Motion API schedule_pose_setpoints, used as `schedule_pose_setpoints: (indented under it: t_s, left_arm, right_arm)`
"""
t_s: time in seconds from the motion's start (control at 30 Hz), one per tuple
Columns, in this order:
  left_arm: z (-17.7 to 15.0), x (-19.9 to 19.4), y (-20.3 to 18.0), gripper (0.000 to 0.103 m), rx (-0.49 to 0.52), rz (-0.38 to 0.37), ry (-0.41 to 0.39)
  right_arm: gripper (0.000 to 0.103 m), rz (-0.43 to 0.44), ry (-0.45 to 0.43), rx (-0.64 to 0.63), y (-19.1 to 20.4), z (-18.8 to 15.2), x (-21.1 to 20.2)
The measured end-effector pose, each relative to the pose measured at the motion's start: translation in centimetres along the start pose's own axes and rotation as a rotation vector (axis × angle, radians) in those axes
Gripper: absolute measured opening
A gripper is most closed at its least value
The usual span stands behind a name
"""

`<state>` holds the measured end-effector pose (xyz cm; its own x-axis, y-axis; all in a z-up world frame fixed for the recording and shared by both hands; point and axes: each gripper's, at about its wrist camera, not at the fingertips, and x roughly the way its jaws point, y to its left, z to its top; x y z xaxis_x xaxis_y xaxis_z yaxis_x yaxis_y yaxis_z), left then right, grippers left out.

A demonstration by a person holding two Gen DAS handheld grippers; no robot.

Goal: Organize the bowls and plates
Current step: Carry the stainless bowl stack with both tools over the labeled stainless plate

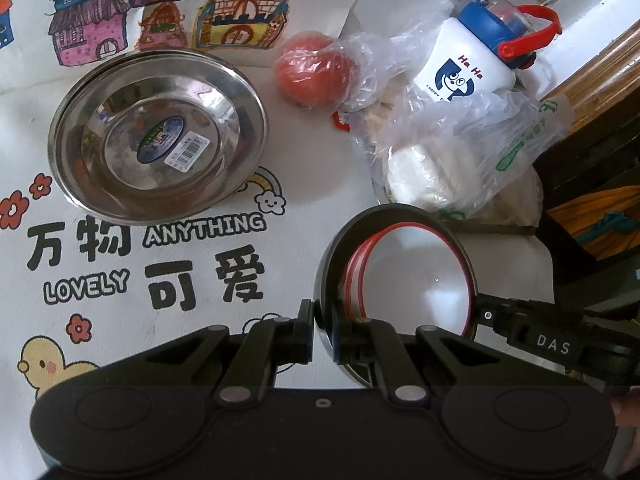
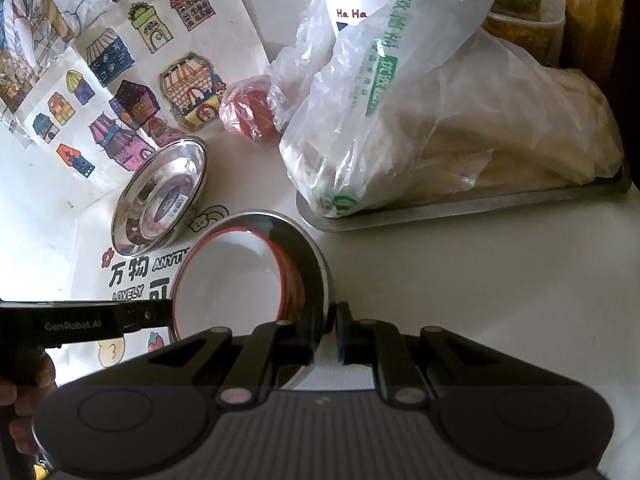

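Left wrist view: my left claw (image 1: 325, 332) is clenched on the near-left rim of a steel plate (image 1: 326, 264), one finger outside the rim and one inside. A white bowl with a red rim (image 1: 424, 276) sits in this plate, directly ahead of the claw. The right claw (image 1: 486, 314) reaches in from the right and meets the plate at its opposite rim. A second steel plate (image 1: 160, 136), with a barcode label inside, lies on the tabletop (image 1: 304, 184) well apart, ahead and to the left. A red ball in plastic wrap (image 1: 316, 70), a white bottle with a blue cap (image 1: 476, 64) and plastic bags (image 1: 460, 160) lie further ahead.

Right wrist view: my right claw (image 2: 332, 334) is clenched on the near-right rim of the steel plate (image 2: 316, 252); the bowl (image 2: 228, 284) lies ahead and left of it. The left claw (image 2: 160, 314) enters from the left, at the far rim. The second plate (image 2: 160, 196) rests beyond. The bags (image 2: 440, 120) sit on a metal tray (image 2: 460, 208).
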<state>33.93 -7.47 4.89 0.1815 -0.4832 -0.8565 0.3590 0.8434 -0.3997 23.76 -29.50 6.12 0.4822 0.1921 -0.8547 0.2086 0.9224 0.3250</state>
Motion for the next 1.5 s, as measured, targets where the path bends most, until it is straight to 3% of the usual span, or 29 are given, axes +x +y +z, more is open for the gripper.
schedule_pose_setpoints:
  t_s: [0.53, 1.5]
  left_arm:
    - [-0.3, -2.4, 1.8, 0.007, -0.042, 0.020, -0.047]
    - [4.4, -7.2, 8.3, 0.007, -0.103, 0.073, -0.114]
  right_arm:
    - [0.011, 0.020, 0.007, -0.049, 3.1, 1.5, -0.1]
    - [0.011, 0.069, 0.020, -0.166, 10.8, 6.4, 4.4]
